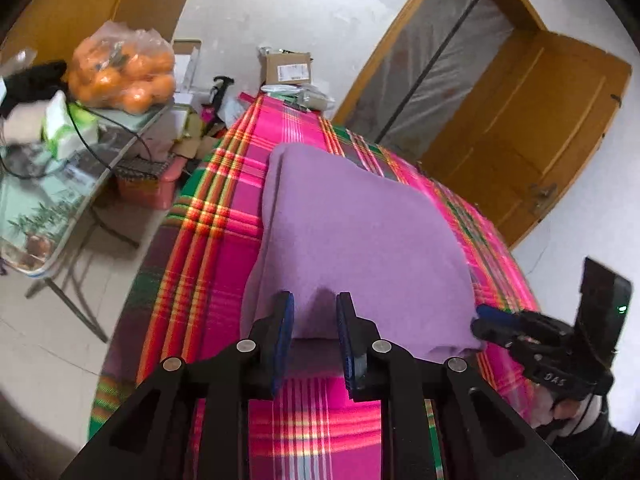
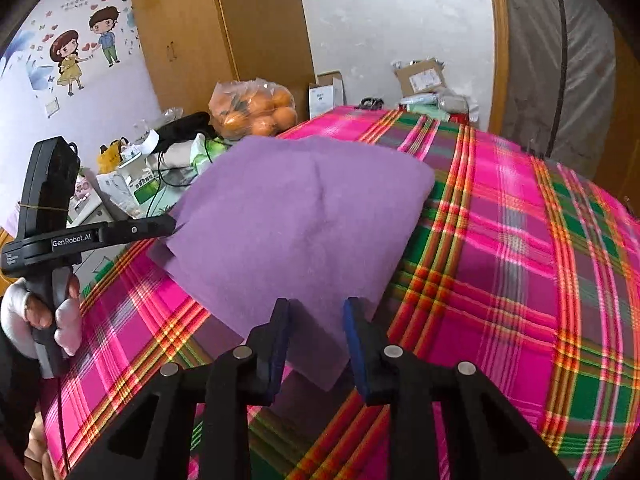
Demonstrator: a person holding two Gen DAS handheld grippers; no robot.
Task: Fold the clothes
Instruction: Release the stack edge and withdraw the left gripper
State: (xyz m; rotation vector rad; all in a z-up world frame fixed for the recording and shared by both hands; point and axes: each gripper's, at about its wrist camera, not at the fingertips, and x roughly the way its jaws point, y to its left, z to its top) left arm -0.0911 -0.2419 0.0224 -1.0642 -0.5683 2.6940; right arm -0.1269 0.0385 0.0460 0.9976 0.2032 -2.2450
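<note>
Claws frame the step: the left claw (image 1: 314, 320) and right claw (image 2: 316, 326), jaws part-open with the purple cloth (image 1: 352, 240) between them, whether pinched I cannot tell, lift its near edge off the plaid bed (image 1: 216, 248), likely mid-fold, next carrying it forward evenly.

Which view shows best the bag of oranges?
The left wrist view: the bag of oranges is large there, on the folding table, with single fruits plain to see. In the right wrist view the bag is smaller and farther off, its lower edge hidden behind the purple cloth.
</note>
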